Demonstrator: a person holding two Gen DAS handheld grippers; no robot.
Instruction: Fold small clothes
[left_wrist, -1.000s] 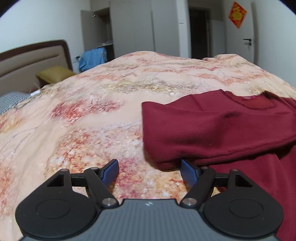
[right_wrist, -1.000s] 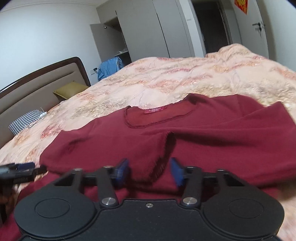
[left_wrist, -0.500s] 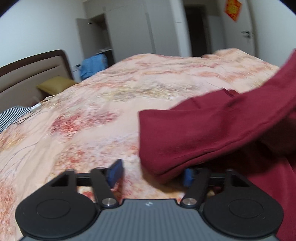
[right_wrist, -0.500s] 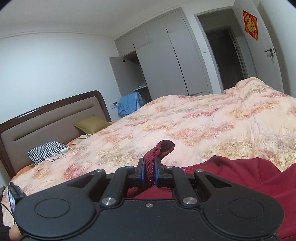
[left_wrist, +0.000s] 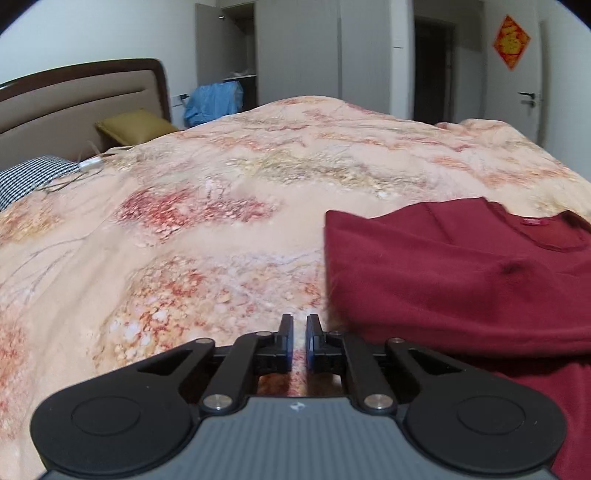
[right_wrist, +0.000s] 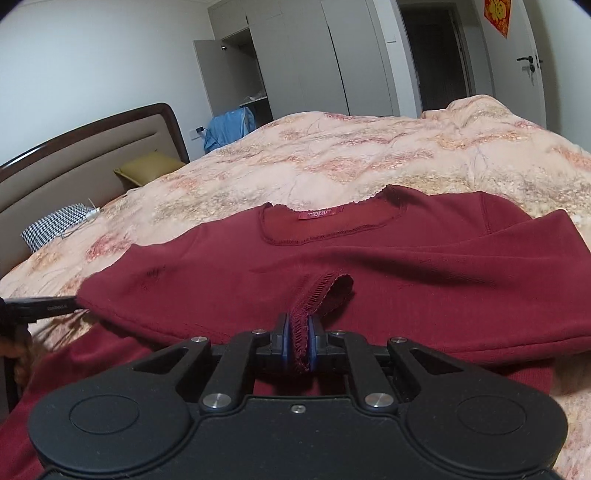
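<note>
A dark red shirt (right_wrist: 369, 266) lies on the floral bedspread (right_wrist: 369, 162), neckline and label facing away, its sleeves folded across the body. My right gripper (right_wrist: 299, 332) is shut on a trimmed cuff edge (right_wrist: 325, 291) of the shirt, just above the fabric. In the left wrist view the shirt (left_wrist: 461, 277) lies to the right. My left gripper (left_wrist: 299, 332) is shut and empty, over the bedspread (left_wrist: 221, 229) just left of the shirt's folded edge. The left gripper's tip (right_wrist: 40, 306) shows at the left edge of the right wrist view, touching the shirt's corner.
A padded headboard (left_wrist: 74, 103) stands at the left, with a yellow pillow (left_wrist: 136, 125) and a checked pillow (left_wrist: 33, 177). Blue cloth (left_wrist: 214, 99) hangs by an open wardrobe (left_wrist: 295, 48). A door (left_wrist: 517, 66) is at the far right.
My right gripper closed on the cuff, lifted it high, then came back down over the shirt. My left gripper went from open to shut and now sits left of the folded edge.
</note>
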